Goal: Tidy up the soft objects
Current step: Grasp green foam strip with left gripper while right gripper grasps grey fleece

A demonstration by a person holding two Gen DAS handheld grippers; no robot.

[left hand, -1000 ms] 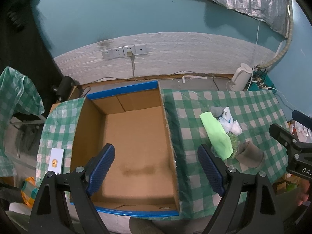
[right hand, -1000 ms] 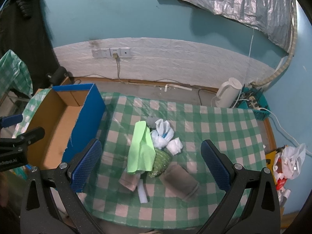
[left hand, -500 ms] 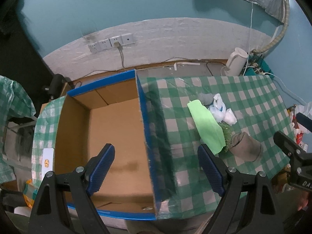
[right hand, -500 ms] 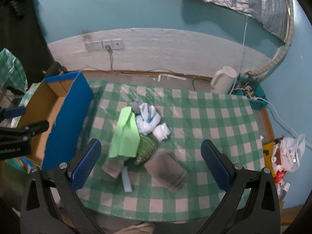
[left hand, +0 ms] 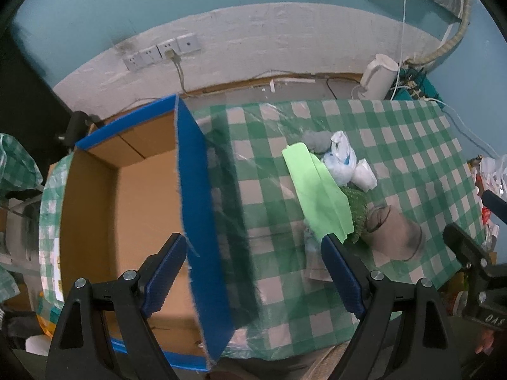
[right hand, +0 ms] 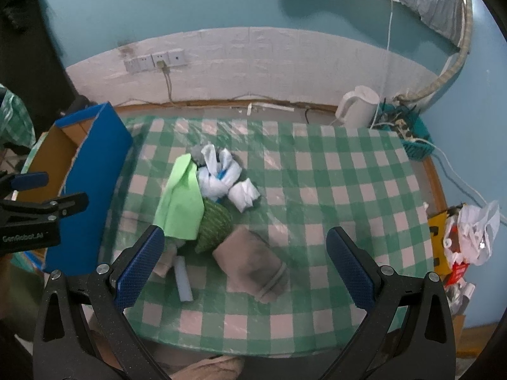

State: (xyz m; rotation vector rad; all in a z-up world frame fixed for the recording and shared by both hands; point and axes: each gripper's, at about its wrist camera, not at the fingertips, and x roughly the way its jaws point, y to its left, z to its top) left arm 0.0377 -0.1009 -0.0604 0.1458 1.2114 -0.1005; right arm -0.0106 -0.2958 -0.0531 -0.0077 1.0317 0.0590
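A pile of soft things lies on the green checked tablecloth (right hand: 332, 177): a light green cloth (right hand: 182, 202) (left hand: 317, 190), a white and blue bundle (right hand: 221, 174) (left hand: 342, 161), a dark green knit piece (right hand: 214, 224), a grey-brown rolled cloth (right hand: 253, 266) (left hand: 396, 231) and a small pale blue strip (right hand: 183, 275). An open cardboard box with blue outer walls (left hand: 202, 221) (right hand: 92, 171) stands left of the pile. My left gripper (left hand: 253, 278) is open and empty above the box's right wall. My right gripper (right hand: 244, 269) is open and empty above the rolled cloth.
A white kettle (right hand: 358, 106) and a teal basket of cables (right hand: 408, 133) sit on the floor by the wall behind the table. Wall sockets (right hand: 155, 60) are on the white strip. A white plastic bag (right hand: 475, 231) lies right of the table.
My left gripper has moved right, from over the box's inside to over its right wall. My right gripper has moved nearer to the pile. Both stay open.
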